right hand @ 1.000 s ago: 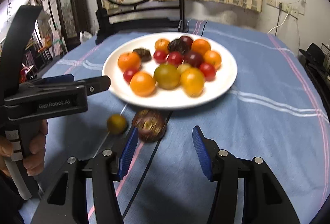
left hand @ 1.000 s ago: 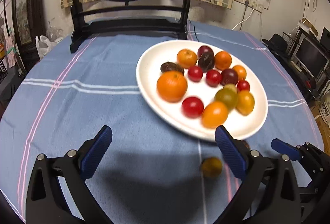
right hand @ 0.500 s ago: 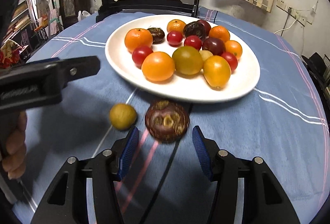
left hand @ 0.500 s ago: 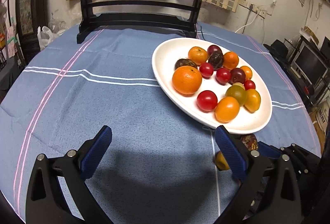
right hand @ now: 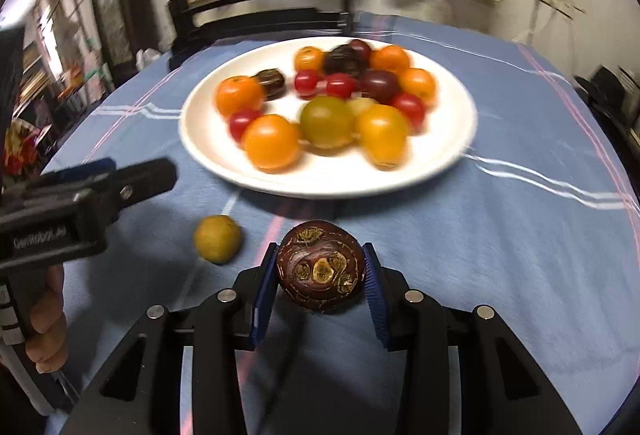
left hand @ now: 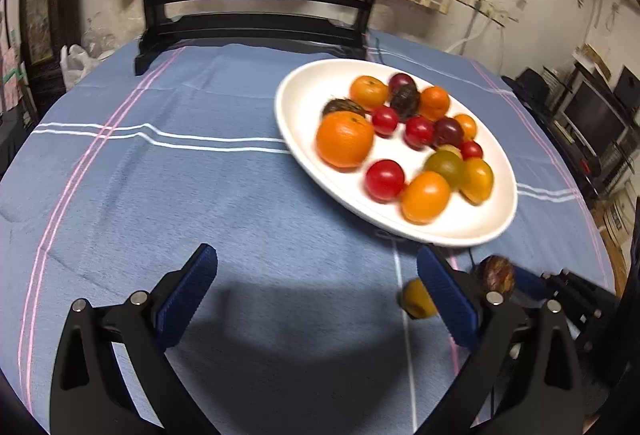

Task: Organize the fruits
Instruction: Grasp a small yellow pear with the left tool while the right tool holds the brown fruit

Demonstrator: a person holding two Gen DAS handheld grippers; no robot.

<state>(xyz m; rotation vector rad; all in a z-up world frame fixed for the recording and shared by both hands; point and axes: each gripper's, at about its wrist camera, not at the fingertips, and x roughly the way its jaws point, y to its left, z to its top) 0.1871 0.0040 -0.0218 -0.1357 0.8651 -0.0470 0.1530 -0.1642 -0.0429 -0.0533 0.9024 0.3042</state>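
Note:
A white plate (right hand: 452, 139) (left hand: 296, 119) holds several oranges, red tomatoes and dark fruits on the blue tablecloth. My right gripper (right hand: 320, 271) is shut on a dark brown round fruit (right hand: 320, 267), just in front of the plate; the fruit also shows in the left wrist view (left hand: 495, 272). A small yellow-green fruit (right hand: 218, 238) (left hand: 416, 299) lies on the cloth to its left. My left gripper (left hand: 316, 287) is open and empty over bare cloth, left of the plate's near rim; its body shows in the right wrist view (right hand: 88, 195).
A dark wooden stand with a round painted screen (left hand: 256, 15) stands at the table's far edge. The tablecloth (left hand: 160, 175) has white and pink stripes. Shelves and monitors (left hand: 592, 115) are off the table's right side.
My right gripper moved forward and closed on the dark brown fruit. My left gripper drifted a little to the left; the plate sits further right in its view.

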